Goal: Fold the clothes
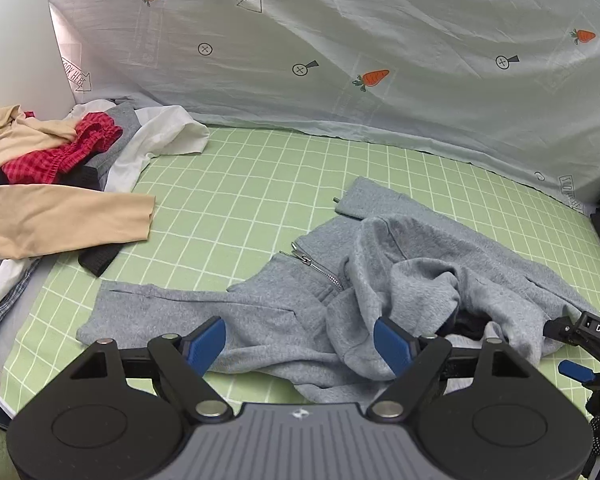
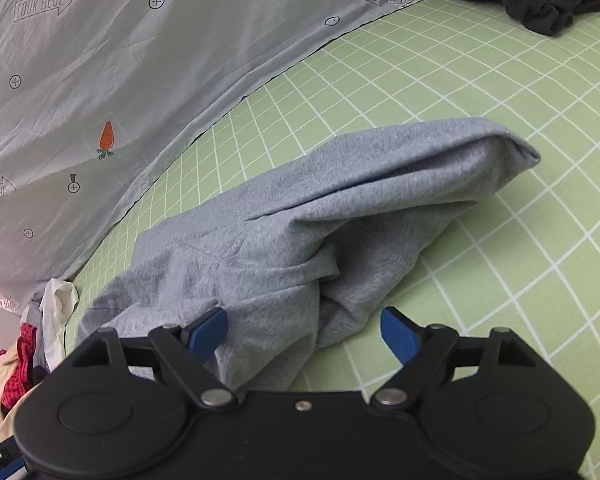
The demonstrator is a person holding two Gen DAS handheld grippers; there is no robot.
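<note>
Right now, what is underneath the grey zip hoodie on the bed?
The grey hoodie lies crumpled on the green checked sheet. A dark patch of fabric shows in a gap near its right edge; what it belongs to, and anything else beneath, is covered.

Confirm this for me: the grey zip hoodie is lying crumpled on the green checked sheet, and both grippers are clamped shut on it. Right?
Not quite. The grey hoodie does lie crumpled on the green checked sheet, but neither gripper is clamped on it. The left gripper and right gripper both stand open over the fabric, as each wrist view shows.
</note>
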